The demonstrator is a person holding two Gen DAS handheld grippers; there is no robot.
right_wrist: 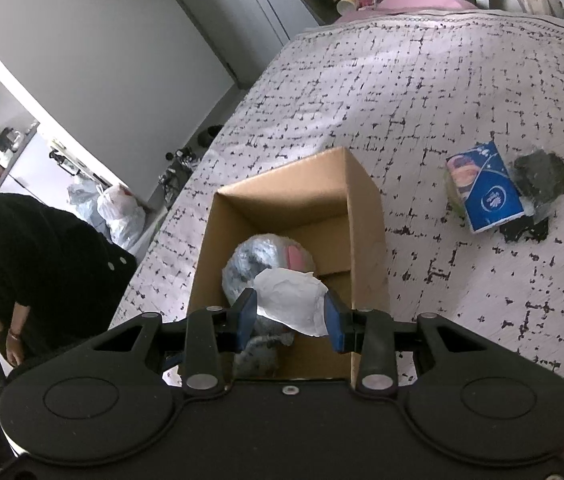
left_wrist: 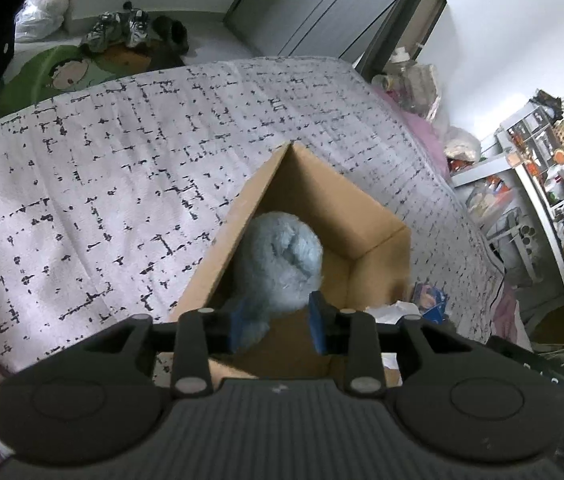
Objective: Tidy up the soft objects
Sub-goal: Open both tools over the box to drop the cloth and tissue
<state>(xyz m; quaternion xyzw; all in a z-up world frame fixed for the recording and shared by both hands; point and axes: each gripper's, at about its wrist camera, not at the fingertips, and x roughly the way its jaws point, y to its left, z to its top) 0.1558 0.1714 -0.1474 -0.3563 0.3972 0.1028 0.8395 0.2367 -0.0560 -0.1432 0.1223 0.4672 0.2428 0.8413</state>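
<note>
An open cardboard box (left_wrist: pixel 378 232) (right_wrist: pixel 366 208) stands on the patterned bedspread (left_wrist: pixel 101 168) (right_wrist: pixel 442 80). A fluffy light-blue plush toy (left_wrist: pixel 282 260) (right_wrist: pixel 249 264) with a pink patch lies inside it. My left gripper (left_wrist: pixel 277 320) hangs over the box, jaws open around the plush's lower part. My right gripper (right_wrist: pixel 290 316) is over the box with a crumpled white tissue (right_wrist: pixel 290 300) between its blue pads; the jaws stand fairly wide and I cannot tell if they grip it.
A blue tissue pack (right_wrist: pixel 484 192) and a dark cloth in clear plastic (right_wrist: pixel 542 184) lie on the bed right of the box. White paper and the blue pack (left_wrist: pixel 430 300) show beside the box. A person in black (right_wrist: pixel 33 260) stands at the bed's left.
</note>
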